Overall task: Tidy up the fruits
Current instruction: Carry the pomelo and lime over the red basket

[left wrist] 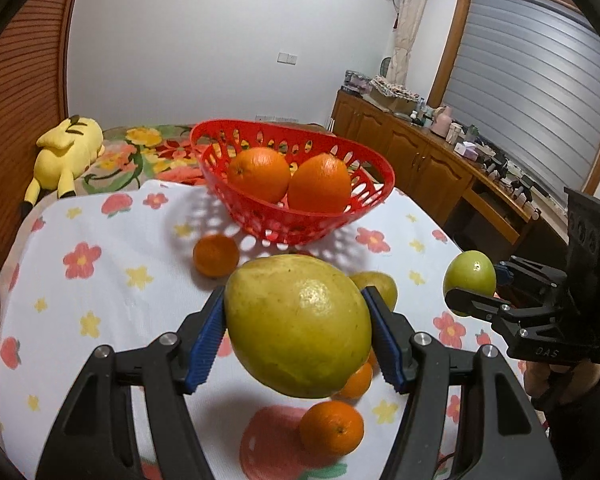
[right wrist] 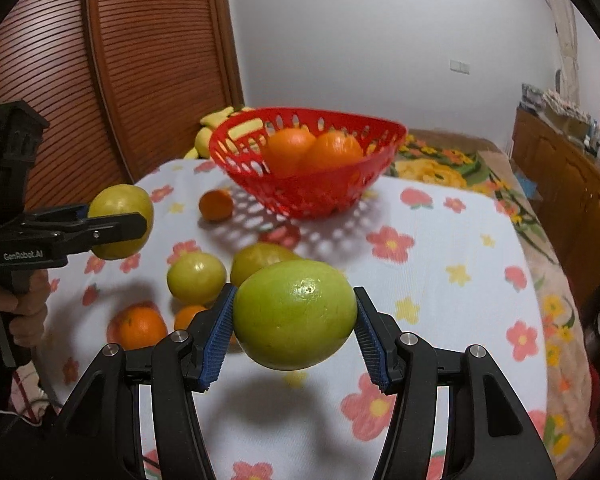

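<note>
My left gripper (left wrist: 294,296) is shut on a large yellow-green fruit (left wrist: 296,328), held above the flowered tablecloth (left wrist: 100,280). My right gripper (right wrist: 295,293) is shut on a green fruit (right wrist: 296,316), also lifted off the cloth. Each view shows the other gripper at its side with its fruit. The red basket (left wrist: 260,122) (right wrist: 308,196) stands at the table's far side with two oranges (left wrist: 258,174) (left wrist: 320,184) in it. On the cloth lie two more yellow-green fruits (right wrist: 196,278) (right wrist: 260,258) and three mandarins (right wrist: 216,206) (right wrist: 142,328) (right wrist: 188,316).
A yellow plush toy (left wrist: 66,152) lies on a floral blanket (right wrist: 440,168) beyond the table. A slatted wooden door (right wrist: 140,60) is on the left. A wooden cabinet (left wrist: 420,152) crowded with small items runs along the right wall under a window blind (left wrist: 532,92).
</note>
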`<state>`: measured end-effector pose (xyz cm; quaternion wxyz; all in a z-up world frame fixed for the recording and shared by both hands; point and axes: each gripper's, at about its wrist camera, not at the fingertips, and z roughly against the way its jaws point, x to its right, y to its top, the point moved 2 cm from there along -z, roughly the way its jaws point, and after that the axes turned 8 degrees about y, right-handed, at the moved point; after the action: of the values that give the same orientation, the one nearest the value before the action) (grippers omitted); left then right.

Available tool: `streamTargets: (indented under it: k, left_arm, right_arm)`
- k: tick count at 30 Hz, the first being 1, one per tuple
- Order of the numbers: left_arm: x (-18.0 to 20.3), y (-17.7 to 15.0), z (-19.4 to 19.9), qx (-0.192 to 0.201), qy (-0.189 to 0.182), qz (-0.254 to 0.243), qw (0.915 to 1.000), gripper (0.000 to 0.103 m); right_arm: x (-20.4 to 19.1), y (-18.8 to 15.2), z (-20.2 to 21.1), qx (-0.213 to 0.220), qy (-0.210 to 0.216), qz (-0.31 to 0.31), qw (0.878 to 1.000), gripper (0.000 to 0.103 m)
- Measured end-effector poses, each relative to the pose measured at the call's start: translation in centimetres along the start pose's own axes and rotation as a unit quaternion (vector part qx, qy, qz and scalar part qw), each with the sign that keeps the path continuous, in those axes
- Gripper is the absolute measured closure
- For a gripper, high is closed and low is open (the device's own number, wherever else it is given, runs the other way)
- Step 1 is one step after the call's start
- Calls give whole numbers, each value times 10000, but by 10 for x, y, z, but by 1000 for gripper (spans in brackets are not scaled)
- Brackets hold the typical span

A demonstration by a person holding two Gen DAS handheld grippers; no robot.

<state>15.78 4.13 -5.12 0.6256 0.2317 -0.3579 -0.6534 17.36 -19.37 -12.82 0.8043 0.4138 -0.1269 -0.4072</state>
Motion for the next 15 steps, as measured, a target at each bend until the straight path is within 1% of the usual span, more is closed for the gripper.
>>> streamTargets:
  k: [6,15]
  left_arm:
    - [3,18,-6,75,-15,-123,9999,38]
    - [8,53,-28,123,-49,-207,9997,38]
  right_arm:
    - [3,19,0,71,-58,151,9998,45]
    - [21,58,-4,205,-117,297,9993,45]
